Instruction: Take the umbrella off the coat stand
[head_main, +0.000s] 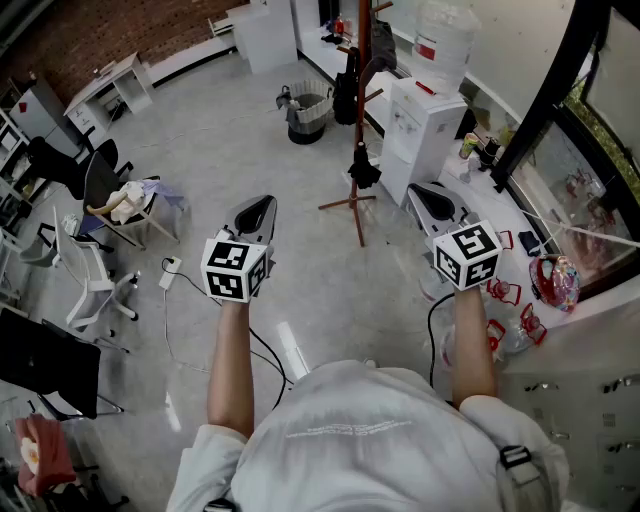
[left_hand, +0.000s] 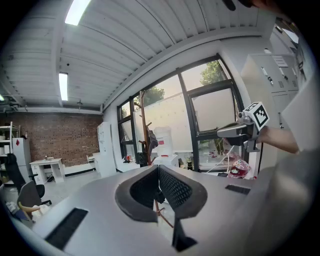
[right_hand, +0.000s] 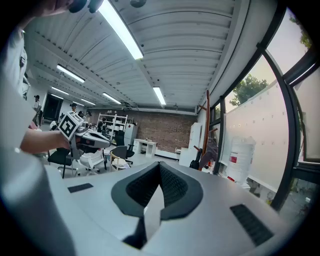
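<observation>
Head view: umbrella (head_main: 364, 170), a black folded bundle, hangs low on the coat stand (head_main: 360, 120), against the pole just above the spread feet. A black bag (head_main: 347, 85) hangs higher on the same stand.

Left gripper (head_main: 262, 204) is held out on the near side of the coat stand, left of its base and well apart from the umbrella. Right gripper (head_main: 425, 190) is right of the stand's base, near the white water dispenser (head_main: 425, 125) that stands just beside the stand. It too is clear of the umbrella.

Left gripper view: dark ribbed pads (left_hand: 172, 187) meet at the tip, nothing pinched between them; the stand rises straight ahead beyond them.

Right gripper view: fingers likewise pressed together and empty, stand ahead and slightly right.
</observation>
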